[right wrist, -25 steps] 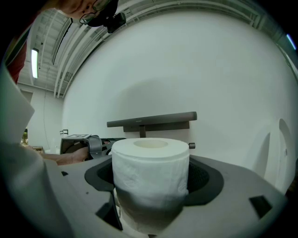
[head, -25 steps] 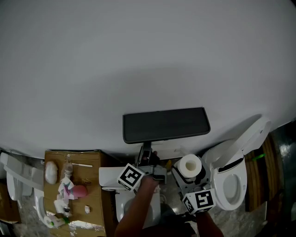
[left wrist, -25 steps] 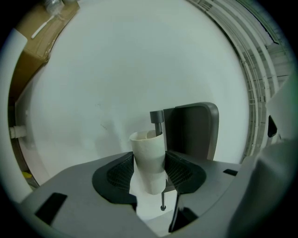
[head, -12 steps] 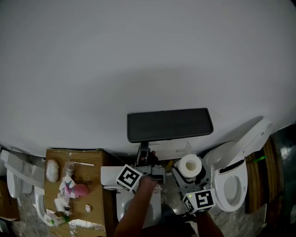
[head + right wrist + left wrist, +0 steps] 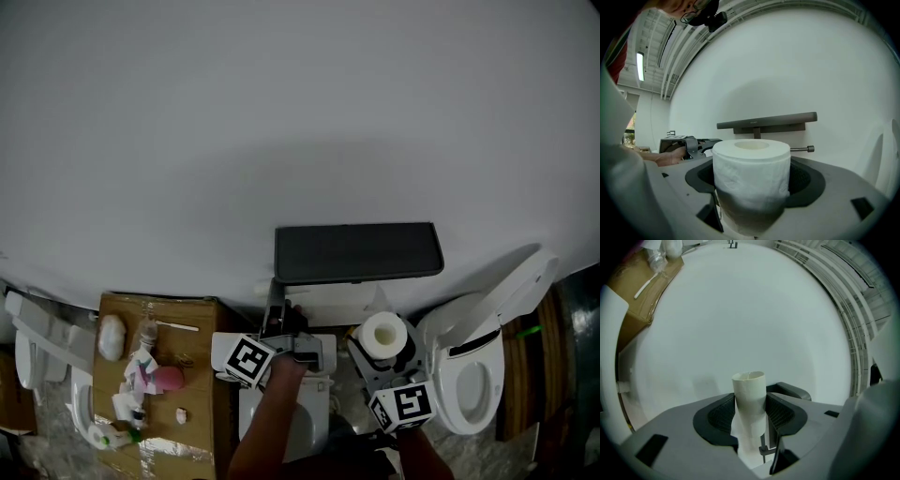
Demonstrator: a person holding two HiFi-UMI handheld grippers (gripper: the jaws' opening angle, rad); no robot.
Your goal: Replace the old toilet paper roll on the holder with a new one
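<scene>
Two rolls in play. New roll (image 5: pixel 751 171), full and white, stands upright between the jaws of the right gripper (image 5: pixel 752 180), with the pads pressed into its soft sides. In the head view it sits just near of the holder, below the right half of the shelf (image 5: pixel 358 252). Judged light and squashy, with paper that dents or tears easily. A hard squeeze would flatten the core hole and make threading harder. Best held as now, across the outer wrap at mid-height, hole free at both ends.

Old cardboard tube (image 5: pixel 750 397), bare but for a scrap of tissue, is pinched upright in the left gripper (image 5: pixel 751 408), off to the left of the holder against blank wall. Judged near weightless, stiff along its length and crushable across it, so a light pinch is enough.

Holder: dark flat shelf on the wall with a thin rod (image 5: pixel 802 149) below it, knobbed free end pointing right. What shows of the rod looks bare. The roll likely has to go on from that right end.

Room: the shelf edge is close above the rod, leaving little headroom for a full roll. Toilet (image 5: pixel 448 370), lid raised, stands just right of the right gripper and narrows the side approach. Cardboard box (image 5: pixel 195 375) with clutter lies further left, and the left gripper has open room that way to drop the tube.
</scene>
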